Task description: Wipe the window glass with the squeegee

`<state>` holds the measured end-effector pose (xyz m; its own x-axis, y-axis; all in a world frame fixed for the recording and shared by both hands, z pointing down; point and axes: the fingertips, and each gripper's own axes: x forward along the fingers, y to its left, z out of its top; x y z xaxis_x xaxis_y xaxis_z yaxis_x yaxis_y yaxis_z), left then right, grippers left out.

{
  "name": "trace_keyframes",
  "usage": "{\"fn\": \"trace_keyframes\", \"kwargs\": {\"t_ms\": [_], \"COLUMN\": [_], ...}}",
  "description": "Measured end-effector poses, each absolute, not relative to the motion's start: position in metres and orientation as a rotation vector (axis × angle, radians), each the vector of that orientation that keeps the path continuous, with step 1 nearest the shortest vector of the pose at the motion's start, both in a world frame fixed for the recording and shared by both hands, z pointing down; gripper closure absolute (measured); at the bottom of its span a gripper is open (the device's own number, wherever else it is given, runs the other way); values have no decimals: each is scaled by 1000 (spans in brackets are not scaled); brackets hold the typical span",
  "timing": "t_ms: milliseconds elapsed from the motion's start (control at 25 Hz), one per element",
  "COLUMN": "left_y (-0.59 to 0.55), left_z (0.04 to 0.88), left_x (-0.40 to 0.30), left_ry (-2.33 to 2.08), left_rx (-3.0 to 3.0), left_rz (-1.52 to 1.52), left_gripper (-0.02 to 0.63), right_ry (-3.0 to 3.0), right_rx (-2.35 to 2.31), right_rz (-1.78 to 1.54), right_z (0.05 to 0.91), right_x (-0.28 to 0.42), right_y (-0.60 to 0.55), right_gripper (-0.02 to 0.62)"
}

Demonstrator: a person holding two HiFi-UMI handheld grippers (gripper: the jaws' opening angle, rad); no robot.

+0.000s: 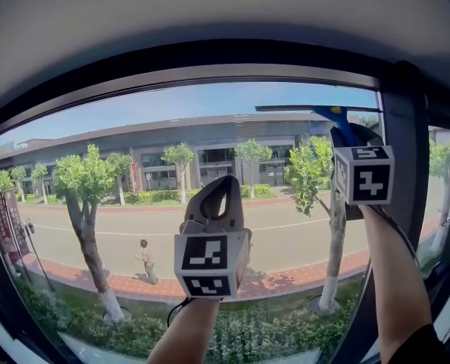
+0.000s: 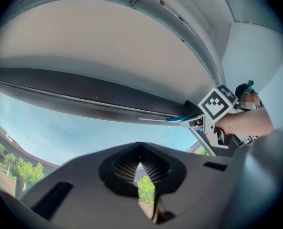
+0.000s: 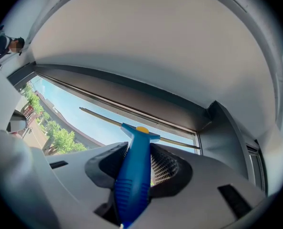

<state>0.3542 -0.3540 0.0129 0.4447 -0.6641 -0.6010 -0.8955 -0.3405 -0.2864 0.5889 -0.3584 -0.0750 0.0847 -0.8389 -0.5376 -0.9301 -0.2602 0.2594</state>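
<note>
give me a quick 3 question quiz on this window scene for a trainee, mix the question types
1. True or false: the left gripper holds the squeegee.
2. The squeegee blade is up by which part of the window glass? A top right; B bottom left; C centre.
3. Fill in: the squeegee handle is ____ in colour.
Key: 1 false, the right gripper is shut on it, and the left gripper is shut and empty; 2 A; 3 blue.
</note>
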Motion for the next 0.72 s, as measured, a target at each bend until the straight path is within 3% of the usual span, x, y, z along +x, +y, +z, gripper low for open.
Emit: {"fn": "trace_keyframes", "kwargs": {"t_ms": [720], "left_y": [-352], "left_z": [63], "left_x": [364], "left_ry": [1329], "left_rx": [-2173], "left_rz": [487], "left_gripper": [604], "right_ry": [1850], "right_rx": [-2213], "right_rz": [894], "right_z": [-20], "right_x": [593], "right_y": [-358], "right_gripper": [456]}}
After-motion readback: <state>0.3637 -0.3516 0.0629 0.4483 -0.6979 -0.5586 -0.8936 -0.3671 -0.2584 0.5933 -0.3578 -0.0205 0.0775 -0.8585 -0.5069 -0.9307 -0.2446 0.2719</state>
